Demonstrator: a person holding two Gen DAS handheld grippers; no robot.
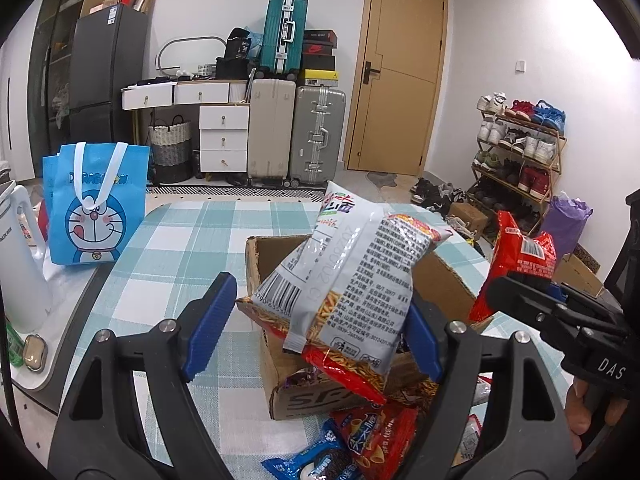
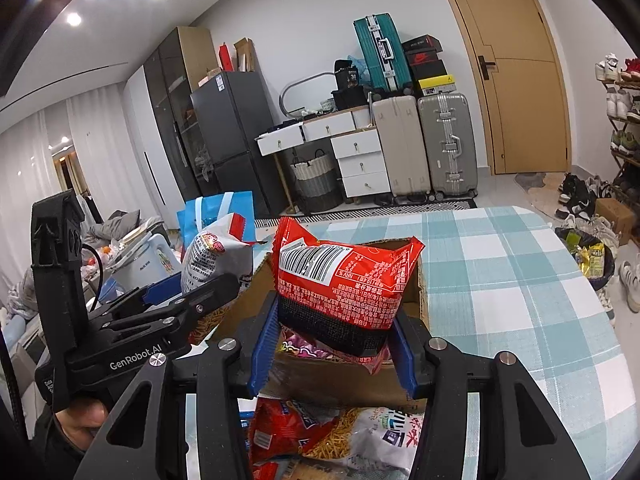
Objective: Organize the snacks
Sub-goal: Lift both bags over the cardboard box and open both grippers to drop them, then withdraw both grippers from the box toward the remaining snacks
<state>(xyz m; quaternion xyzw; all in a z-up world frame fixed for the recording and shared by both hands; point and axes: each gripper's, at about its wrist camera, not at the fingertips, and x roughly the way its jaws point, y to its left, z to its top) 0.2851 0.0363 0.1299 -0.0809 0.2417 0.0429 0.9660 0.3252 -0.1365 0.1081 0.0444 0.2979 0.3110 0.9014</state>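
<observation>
Snacks: silvery-grey packet [image 1: 344, 280], glossy red packet [image 2: 344, 284].

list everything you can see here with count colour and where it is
snack bag, white and red: 1, in the left gripper above the box
snack bag, red: 1, in the right gripper above the box
cardboard box: 1, brown, open, on the tablecloth
loose snack packets: several, red and blue, on the table in front of the box
tablecloth: 1, teal and white check
tote bag: 1, blue cartoon print, upright on the left
suitcases: 3, teal, beige, silver, by the far wall
door: 1, tan, shut
shoe rack: 1, full, right of the door
left gripper: black, blue pads
right gripper: black, blue pads
</observation>
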